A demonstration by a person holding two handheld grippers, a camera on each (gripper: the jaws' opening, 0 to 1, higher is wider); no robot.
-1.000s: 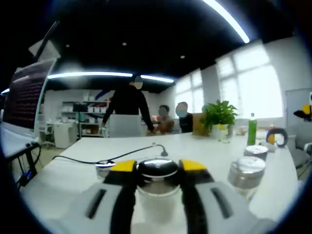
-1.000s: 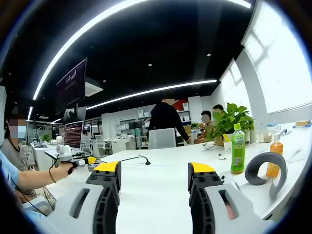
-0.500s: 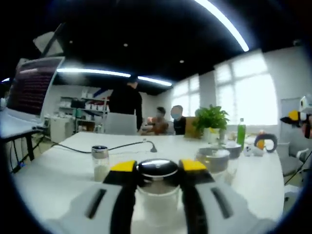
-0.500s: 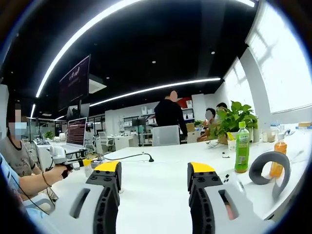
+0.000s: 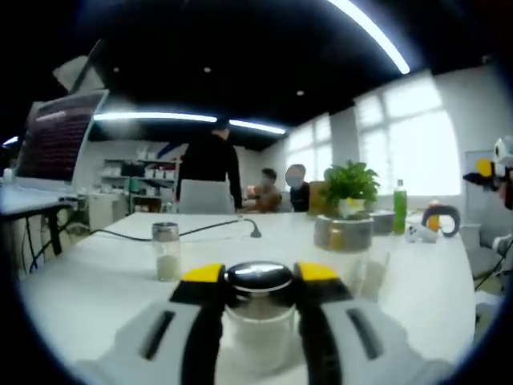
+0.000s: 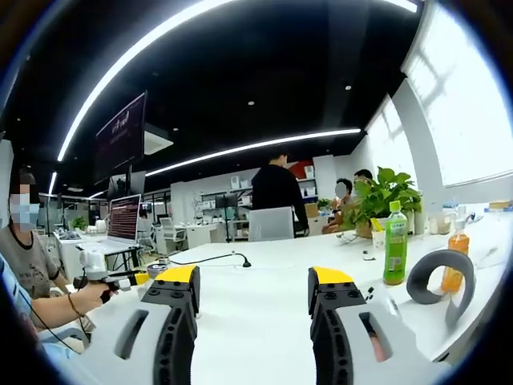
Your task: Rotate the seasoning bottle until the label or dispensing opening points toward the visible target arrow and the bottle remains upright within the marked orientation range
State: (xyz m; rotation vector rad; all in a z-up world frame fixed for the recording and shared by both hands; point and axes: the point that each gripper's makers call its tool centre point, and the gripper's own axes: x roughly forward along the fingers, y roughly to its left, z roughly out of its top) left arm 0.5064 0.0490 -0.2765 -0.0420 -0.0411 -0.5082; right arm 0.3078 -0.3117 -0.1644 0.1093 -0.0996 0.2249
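1. Left gripper point(image 5: 258, 282) is clamped on the seasoning bottle point(image 5: 258, 309), jaws on both sides just under its shiny cap; bottle upright on the white table point(image 5: 96, 281).
2. Right gripper point(image 6: 252, 293) is held wide apart w/ nothing between the jaws, above the table, away from the work.
3. Step, prob.: mid-rotation. No target arrow or label visible.
4. Next: turn the wrist slowly, keep bottle vertical, avoid nearby jar point(image 5: 345, 245) and small shaker point(image 5: 165, 250).
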